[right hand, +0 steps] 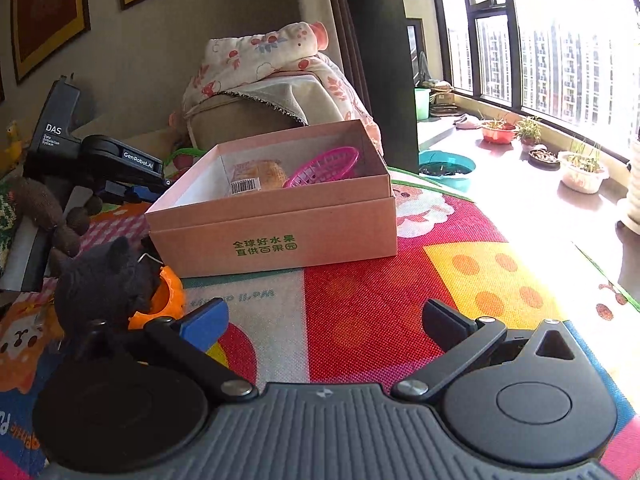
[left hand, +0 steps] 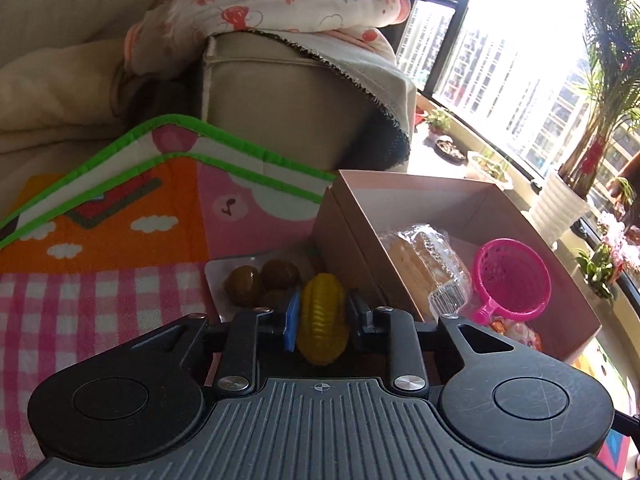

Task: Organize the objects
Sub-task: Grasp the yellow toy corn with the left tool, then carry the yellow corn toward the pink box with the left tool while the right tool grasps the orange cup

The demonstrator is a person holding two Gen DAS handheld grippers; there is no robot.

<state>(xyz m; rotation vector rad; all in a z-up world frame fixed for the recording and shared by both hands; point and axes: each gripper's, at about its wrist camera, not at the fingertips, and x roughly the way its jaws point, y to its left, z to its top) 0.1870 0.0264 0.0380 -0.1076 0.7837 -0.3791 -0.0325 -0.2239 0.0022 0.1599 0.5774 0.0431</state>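
While the left claw pinched the toy corn and the right claw gaped wide, the ridged cob might have slipped short of the cardboard box.

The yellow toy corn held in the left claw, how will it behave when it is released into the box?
The toy corn looks like hollow plastic, so probably light and stiff. Its rounded shape may roll in the box. Its ridges likely help the left claw grip.
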